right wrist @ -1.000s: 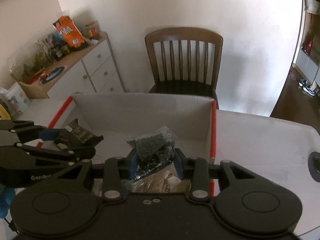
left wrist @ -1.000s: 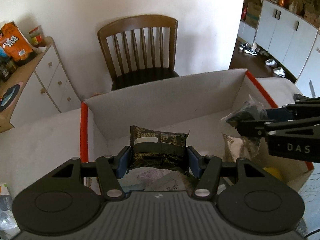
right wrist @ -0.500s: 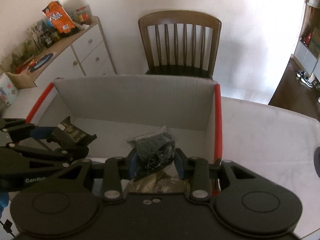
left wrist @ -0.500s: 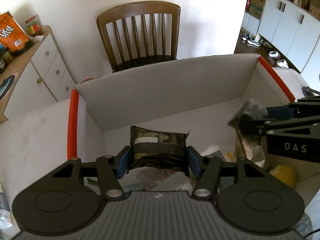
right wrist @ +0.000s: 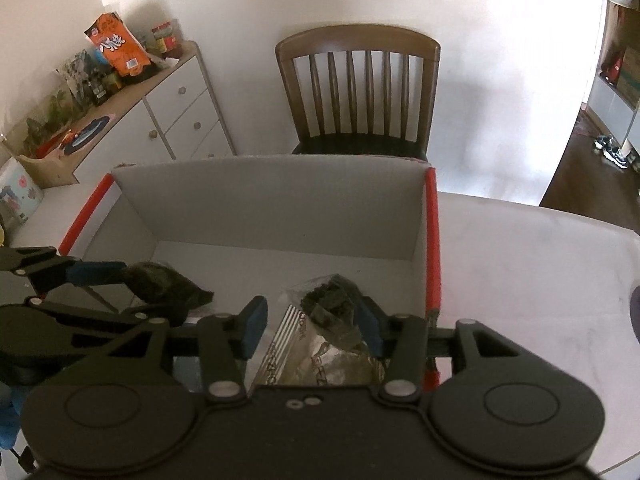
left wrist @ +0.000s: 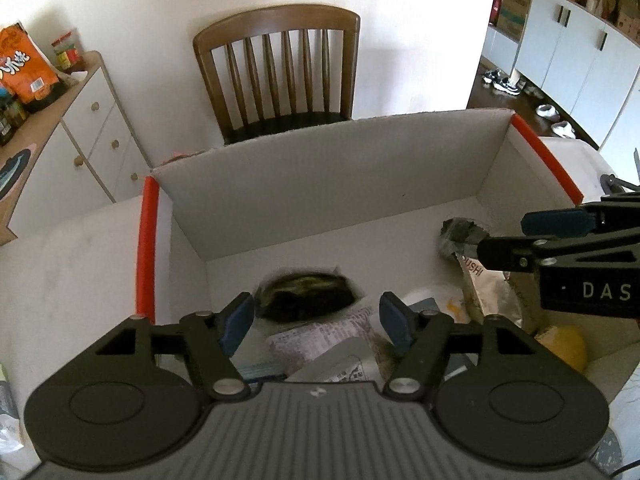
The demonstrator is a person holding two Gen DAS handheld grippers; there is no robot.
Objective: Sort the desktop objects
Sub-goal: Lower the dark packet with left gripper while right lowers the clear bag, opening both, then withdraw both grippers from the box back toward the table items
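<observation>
A white cardboard box (left wrist: 320, 176) with red side edges stands on the table. My left gripper (left wrist: 316, 320) hangs over its left half, jaws opening. The dark snack packet (left wrist: 306, 296) is blurred just beyond the blue pads (left wrist: 240, 320), clear of both. My right gripper (right wrist: 311, 326) hangs over the box's (right wrist: 272, 204) right half, jaws also opening. A clear bag of dark bits (right wrist: 328, 304) sags between them, leaning by the right pad (right wrist: 368, 324) and apart from the left one. Each gripper shows from the side in the other's view, the left gripper (right wrist: 100, 272) and the right gripper (left wrist: 540, 236).
Several packets lie in the box: white printed ones (left wrist: 328, 340), a silvery one (right wrist: 320, 364) and something yellow (left wrist: 564, 344). A wooden chair (left wrist: 280, 68) stands behind the box. A white sideboard (right wrist: 176, 116) with an orange snack bag (right wrist: 116, 48) is at the left.
Both pairs of jaws have widened. The dark packet has slipped out from the left pads and dropped lower. The bag of dark bits is no longer pinched by the right pads.
</observation>
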